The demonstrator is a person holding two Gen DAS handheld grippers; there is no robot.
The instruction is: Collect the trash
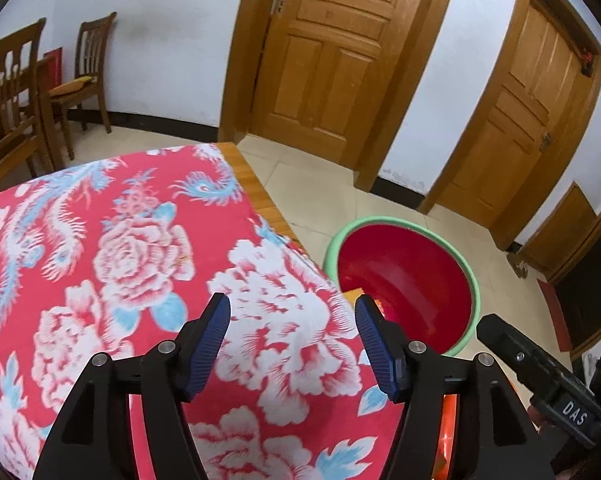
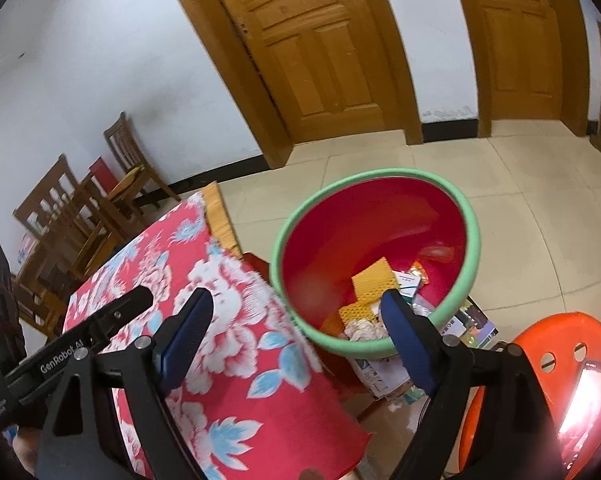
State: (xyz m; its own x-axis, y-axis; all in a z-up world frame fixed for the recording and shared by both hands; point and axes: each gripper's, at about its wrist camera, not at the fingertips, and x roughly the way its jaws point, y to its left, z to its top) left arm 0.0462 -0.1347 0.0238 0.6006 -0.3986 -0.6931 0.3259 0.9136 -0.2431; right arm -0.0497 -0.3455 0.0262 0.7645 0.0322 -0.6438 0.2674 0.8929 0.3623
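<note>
Tiled floor, white walls and two wooden doors [image 1: 320,60] at the far side, with a bench under a red flowered cloth [image 1: 140,248] taking up the near left. The basin [image 2: 474,236] with the green rim sat on the floor just right of the bench, and the trash was already in its bottom: yellow mesh pieces [image 2: 370,280], some wrappers [image 2: 410,282] and a crumpled wad [image 2: 362,328].

Both sets of jaws were spread with nothing between them: the left gripper [image 1: 294,340] over the cloth near the bench's right edge, the right gripper [image 2: 296,336] straddling the gap between bench and basin. I couldn't see any scraps left on the cloth, so my guess is the drop was done. If more turns up, I'd carry it well over the rim before letting go, since the bench edge sits close to the basin.

Watch-outs: an orange plastic stool [image 2: 540,344] at the near right with a lit phone [image 2: 588,400] on it, papers [image 2: 380,376] on the floor under the basin's near side, and wooden chairs [image 1: 16,92] far left.
</note>
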